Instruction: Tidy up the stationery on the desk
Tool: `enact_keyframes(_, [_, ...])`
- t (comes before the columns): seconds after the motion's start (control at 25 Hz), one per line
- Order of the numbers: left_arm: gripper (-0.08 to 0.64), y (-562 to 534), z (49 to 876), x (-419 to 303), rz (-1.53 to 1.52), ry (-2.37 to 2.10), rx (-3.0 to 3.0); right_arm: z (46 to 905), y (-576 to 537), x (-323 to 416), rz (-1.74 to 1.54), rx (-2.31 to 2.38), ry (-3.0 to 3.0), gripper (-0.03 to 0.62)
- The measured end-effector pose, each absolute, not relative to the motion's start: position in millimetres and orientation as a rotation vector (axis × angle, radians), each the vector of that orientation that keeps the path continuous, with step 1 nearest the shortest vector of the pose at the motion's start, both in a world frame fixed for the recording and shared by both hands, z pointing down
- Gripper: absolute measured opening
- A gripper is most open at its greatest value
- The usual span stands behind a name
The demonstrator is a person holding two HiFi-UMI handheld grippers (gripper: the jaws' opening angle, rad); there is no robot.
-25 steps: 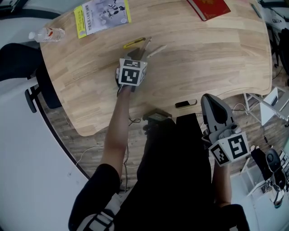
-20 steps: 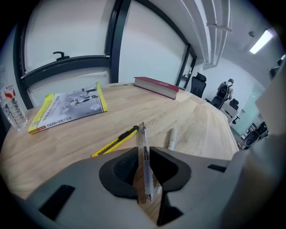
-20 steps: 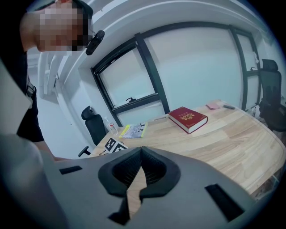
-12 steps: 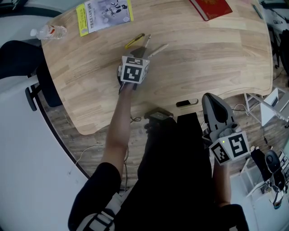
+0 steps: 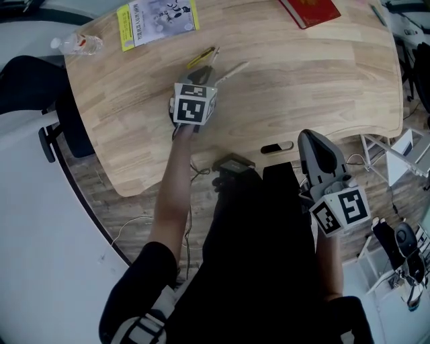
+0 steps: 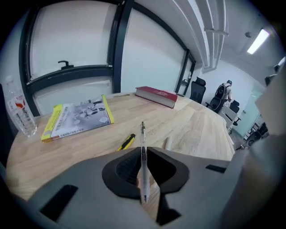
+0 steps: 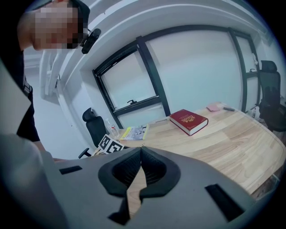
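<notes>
My left gripper (image 6: 143, 150) holds a clear pen (image 6: 143, 165) upright between its pads, just above the wooden desk (image 5: 302, 80). Its jaws have just been closing on that pen. Beyond its tips lie a yellow utility knife (image 6: 127, 142) and a white pen (image 6: 168, 143). In the head view the left gripper (image 5: 205, 74) hovers over the desk's middle left, beside the knife (image 5: 200, 59) and the white pen (image 5: 232, 70). My right gripper (image 5: 311, 139) hangs off the desk's near edge, shut with nothing in it (image 7: 140, 149).
A red book (image 5: 310, 11) lies at the far right of the desk, and a yellow-spined magazine (image 5: 156, 21) at the far left. A water bottle (image 5: 79, 44) rests at the left edge. A small black item (image 5: 277, 146) sits on the near edge. An office chair (image 5: 27, 80) stands left.
The left gripper has lifted slightly and shifted a little away from me over the desk, with the pen in its jaws. The right gripper has stayed where it was.
</notes>
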State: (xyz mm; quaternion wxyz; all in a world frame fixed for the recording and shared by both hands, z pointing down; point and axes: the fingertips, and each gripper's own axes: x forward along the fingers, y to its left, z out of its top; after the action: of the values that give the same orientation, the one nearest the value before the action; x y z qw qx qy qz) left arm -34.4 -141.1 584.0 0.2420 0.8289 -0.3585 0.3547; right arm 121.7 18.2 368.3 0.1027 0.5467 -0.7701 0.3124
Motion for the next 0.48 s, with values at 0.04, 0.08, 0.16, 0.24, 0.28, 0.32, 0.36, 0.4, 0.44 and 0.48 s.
enact_keyframes(0.04, [0.066,-139.8,576.4,-35.6,0.959,-0.994,2.271,366.5,17.9,120.5,0.917,1.614,-2.283,0.02])
enact_keyframes(0.08, [0.066,-137.8,569.0,-36.7,0.936,-1.006,2.269,364.5,17.7,119.0,0.911,1.613,-2.293,0.02])
enact_keyframes(0.16, [0.066,-131.7,554.7,-38.4,0.868,-1.023,2.25,360.5,17.6,115.0,0.896,1.605,-2.316,0.02])
enact_keyframes(0.24, [0.066,-124.5,540.6,-40.5,0.805,-1.041,2.231,357.2,17.6,110.3,0.881,1.592,-2.339,0.02])
enact_keyframes(0.28, [0.066,-120.3,534.1,-41.7,0.781,-1.05,2.223,356.1,17.7,108.0,0.875,1.585,-2.349,0.02])
enact_keyframes(0.32, [0.066,-115.6,528.3,-43.2,0.758,-1.057,2.213,355.4,18.0,105.9,0.871,1.577,-2.357,0.02])
enact_keyframes(0.36, [0.066,-110.4,523.7,-45.1,0.735,-1.064,2.2,355.1,18.4,104.0,0.868,1.57,-2.363,0.02])
enact_keyframes(0.4, [0.064,-105.1,520.5,-47.7,0.716,-1.071,2.185,354.7,18.8,102.3,0.864,1.563,-2.368,0.02])
enact_keyframes(0.44, [0.066,-99.7,518.7,-50.9,0.7,-1.081,2.167,354.2,19.4,100.6,0.86,1.556,-2.373,0.02])
enact_keyframes(0.48, [0.066,-94.0,518.2,-54.6,0.687,-1.091,2.148,353.5,20.0,98.8,0.856,1.549,-2.377,0.02])
